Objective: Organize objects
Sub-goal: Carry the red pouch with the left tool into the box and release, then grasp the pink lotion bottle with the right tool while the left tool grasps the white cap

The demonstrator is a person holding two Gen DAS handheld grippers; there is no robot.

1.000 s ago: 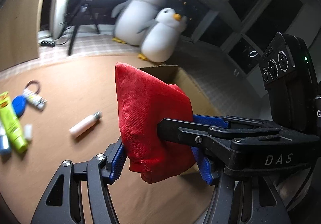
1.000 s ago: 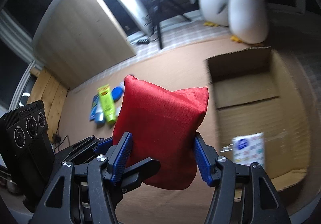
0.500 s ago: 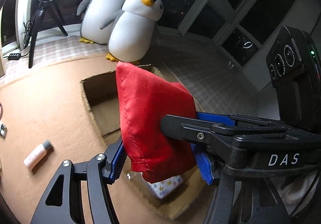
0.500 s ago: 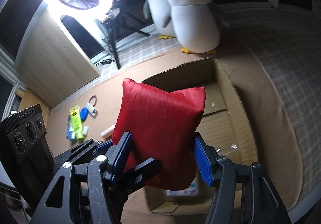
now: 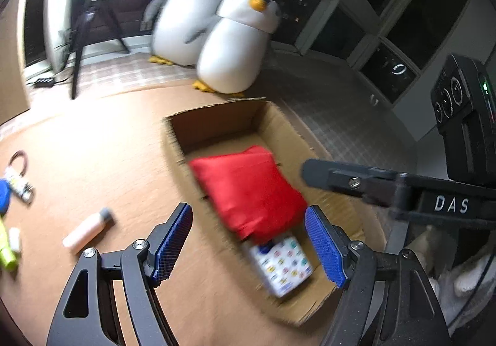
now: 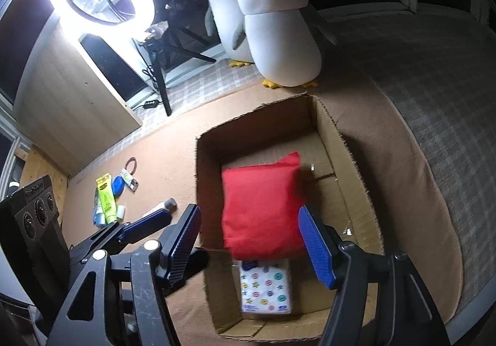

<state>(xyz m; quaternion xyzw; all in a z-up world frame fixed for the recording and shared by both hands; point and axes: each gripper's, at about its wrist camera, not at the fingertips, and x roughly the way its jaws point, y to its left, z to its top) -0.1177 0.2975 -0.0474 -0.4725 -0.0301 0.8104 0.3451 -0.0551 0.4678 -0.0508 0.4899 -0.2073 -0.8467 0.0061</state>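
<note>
A red cloth bag (image 6: 262, 206) lies in the cardboard box (image 6: 328, 126), partly covering a patterned packet (image 6: 266, 290) at the near end. Above it, the left gripper (image 5: 249, 248) and right gripper (image 6: 251, 243) hold nothing, their jaws opening, clear of the bag.

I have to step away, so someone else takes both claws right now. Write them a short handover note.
Left claw: jaws opening, nothing gripped.
Right claw: jaws opening, nothing gripped.
Red pouch: inside the cardboard box, partly over a patterned packet.
Done: pouch and packet boxed.
Left: the pale tube, green tube, blue items and key ring lie on the brown mat outside the box.
</note>
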